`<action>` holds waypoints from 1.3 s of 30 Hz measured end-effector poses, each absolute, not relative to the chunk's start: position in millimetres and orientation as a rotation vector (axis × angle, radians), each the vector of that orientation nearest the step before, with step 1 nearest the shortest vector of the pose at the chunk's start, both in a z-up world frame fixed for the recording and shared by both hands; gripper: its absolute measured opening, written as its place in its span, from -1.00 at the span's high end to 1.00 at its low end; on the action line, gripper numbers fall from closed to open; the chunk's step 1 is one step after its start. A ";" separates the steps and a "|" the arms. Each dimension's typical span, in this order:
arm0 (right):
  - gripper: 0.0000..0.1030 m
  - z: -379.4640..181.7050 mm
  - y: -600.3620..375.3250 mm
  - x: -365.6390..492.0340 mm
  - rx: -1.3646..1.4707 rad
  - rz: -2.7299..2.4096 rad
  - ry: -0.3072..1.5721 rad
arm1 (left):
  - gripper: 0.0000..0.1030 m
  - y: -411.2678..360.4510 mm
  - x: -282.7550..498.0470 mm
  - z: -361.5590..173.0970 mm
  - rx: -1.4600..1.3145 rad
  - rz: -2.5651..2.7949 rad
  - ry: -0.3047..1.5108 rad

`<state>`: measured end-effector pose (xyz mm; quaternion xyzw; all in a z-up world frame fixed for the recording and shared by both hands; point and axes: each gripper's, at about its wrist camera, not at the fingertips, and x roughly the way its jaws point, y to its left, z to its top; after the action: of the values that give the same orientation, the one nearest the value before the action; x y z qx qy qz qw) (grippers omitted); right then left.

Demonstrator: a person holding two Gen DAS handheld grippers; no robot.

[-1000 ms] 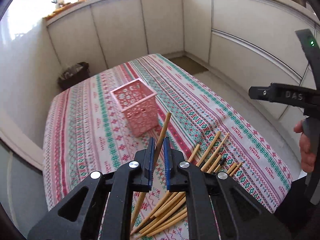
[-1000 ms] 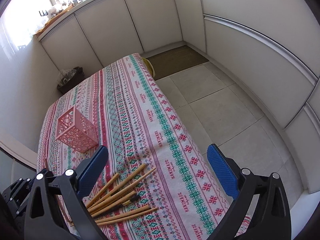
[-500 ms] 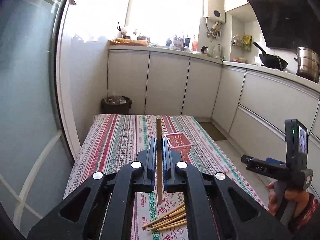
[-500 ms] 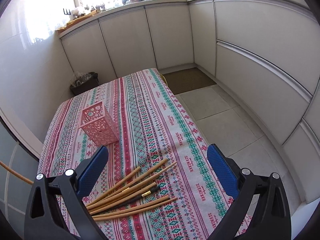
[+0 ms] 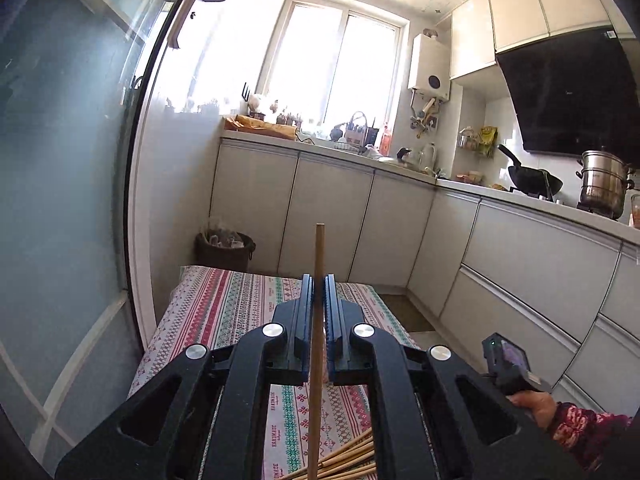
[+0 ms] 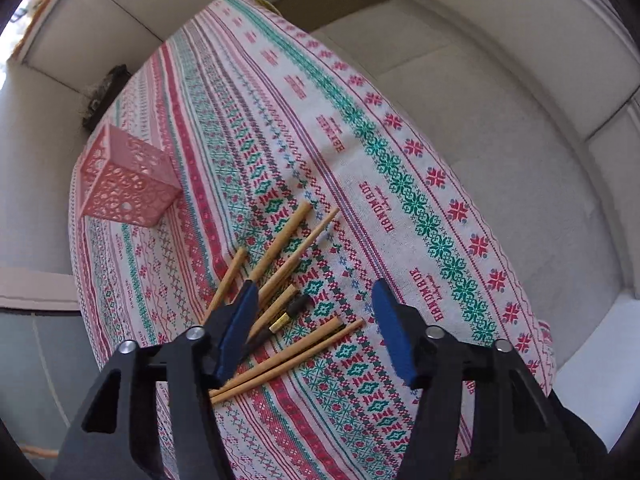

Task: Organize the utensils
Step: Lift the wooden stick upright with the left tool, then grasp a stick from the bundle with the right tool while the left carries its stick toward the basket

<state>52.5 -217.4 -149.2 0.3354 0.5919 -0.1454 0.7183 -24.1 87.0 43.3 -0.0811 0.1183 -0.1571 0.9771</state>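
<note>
My left gripper (image 5: 319,280) is shut on one wooden chopstick (image 5: 319,248), which stands upright between the pads, lifted above the striped tablecloth (image 5: 224,304). More chopsticks (image 5: 352,460) lie below it. In the right wrist view, my right gripper (image 6: 315,286) points down over the chopstick pile (image 6: 280,240), and its jaws are closing. A dark-handled stick (image 6: 298,305) and two wooden ones lie below the gap; the pads touch nothing. The pink perforated holder (image 6: 120,184) stands at the left of the table, empty as far as I can see.
The table's right edge drops to a tiled floor (image 6: 500,120). A dark bin (image 5: 224,246) stands beyond the far end, against white cabinets (image 5: 328,216). A glass door (image 5: 60,200) runs along the left. A person's hand (image 5: 534,406) holds the right gripper's handle.
My left gripper rose and tipped up to near level, carrying the chopstick off the pile. My right gripper sank and tilted down over the pile, and its jaws narrowed.
</note>
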 end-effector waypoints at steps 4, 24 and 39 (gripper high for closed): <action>0.28 -161.1 -213.3 63.3 0.786 -0.335 1.355 | 0.91 96.5 -24.6 45.7 -0.202 -0.325 0.231; 0.88 -131.2 -180.2 65.4 0.750 -0.278 1.048 | 0.91 83.8 -9.8 39.5 -0.186 -0.339 0.280; 0.88 61.3 -142.9 -66.9 0.441 -0.021 0.467 | 0.91 44.0 -13.1 28.6 -0.103 -0.347 0.309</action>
<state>-66.9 -142.9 61.3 0.2169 0.2293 -0.0105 0.9488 -13.1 44.0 28.6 -0.0511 0.1531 -0.1717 0.9718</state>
